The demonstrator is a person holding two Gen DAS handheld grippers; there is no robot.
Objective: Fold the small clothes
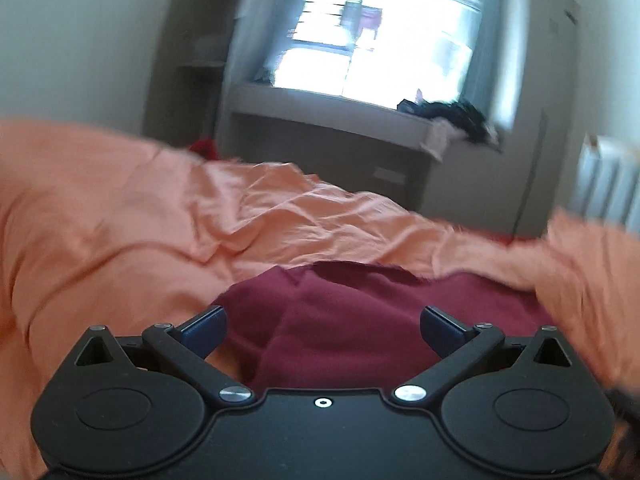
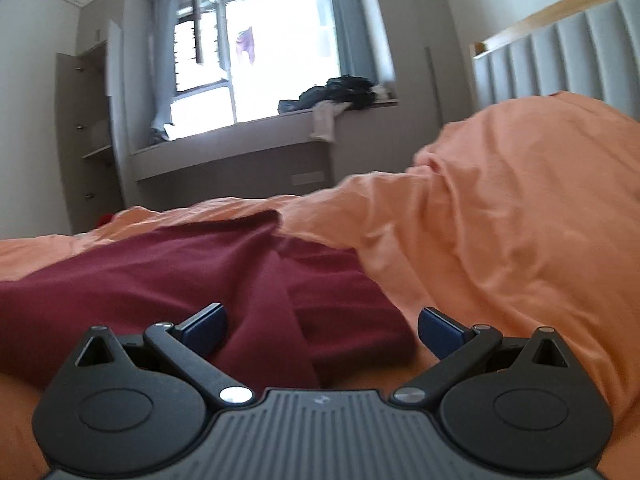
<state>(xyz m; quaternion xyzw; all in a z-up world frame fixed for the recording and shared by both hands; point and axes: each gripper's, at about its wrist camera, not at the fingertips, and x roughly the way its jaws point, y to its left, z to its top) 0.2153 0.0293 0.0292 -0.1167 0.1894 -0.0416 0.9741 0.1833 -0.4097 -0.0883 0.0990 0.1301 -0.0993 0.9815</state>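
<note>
A dark red garment (image 1: 360,320) lies flat and creased on an orange bed cover (image 1: 120,220). My left gripper (image 1: 323,330) is open, its blue-padded fingers spread wide just above the near edge of the garment. In the right wrist view the same garment (image 2: 180,272) spreads to the left and centre, with a folded edge running down its middle. My right gripper (image 2: 322,330) is open over the garment's near right corner, holding nothing. The left wrist view is blurred.
The orange cover (image 2: 500,220) bunches into a high mound on the right. Beyond the bed are a window seat (image 2: 240,152) with a pile of dark clothes (image 2: 340,90), a bright window, open shelves at left and a padded grey headboard (image 2: 560,52).
</note>
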